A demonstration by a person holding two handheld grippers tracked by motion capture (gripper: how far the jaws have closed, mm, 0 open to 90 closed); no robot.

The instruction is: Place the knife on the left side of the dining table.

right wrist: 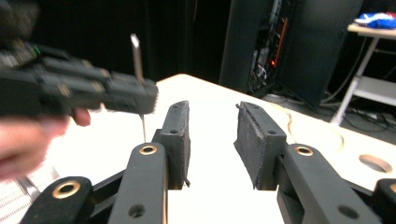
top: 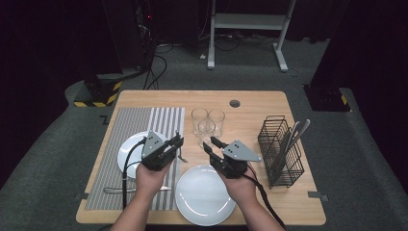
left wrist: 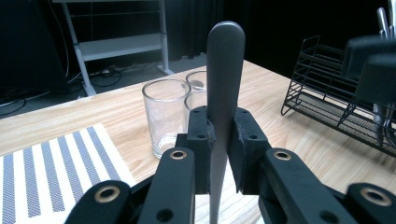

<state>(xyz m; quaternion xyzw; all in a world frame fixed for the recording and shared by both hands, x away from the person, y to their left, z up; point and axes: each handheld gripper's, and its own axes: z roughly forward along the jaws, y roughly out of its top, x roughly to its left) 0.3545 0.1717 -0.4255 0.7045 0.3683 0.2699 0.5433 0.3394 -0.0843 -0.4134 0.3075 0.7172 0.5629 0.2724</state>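
The left gripper (top: pixel 177 143) is clamped tight on a piece of metal cutlery (left wrist: pixel 224 88); in the left gripper view its rounded handle stands straight up between the 2 black pads, which press on it from both sides. From the high view the lower end of the cutlery hangs out below the jaws, over the right edge of the striped placemat (top: pixel 144 125), just beside the white plate (top: pixel 126 153) that lies on that mat. I can't tell from here whether it is a fork, a knife or a spoon.

The right gripper (top: pixel 213 146) sits close by, its jaws apart with nothing between them, tips aimed toward the left gripper. It hovers above the table (top: pixel 250 106) between the 3 drinking glasses (top: pixel 208 122) and a second white plate (top: pixel 204 195) near the front edge.

Off to the right stands a black wire rack (top: pixel 281 151) with several pieces of cutlery leaning in it
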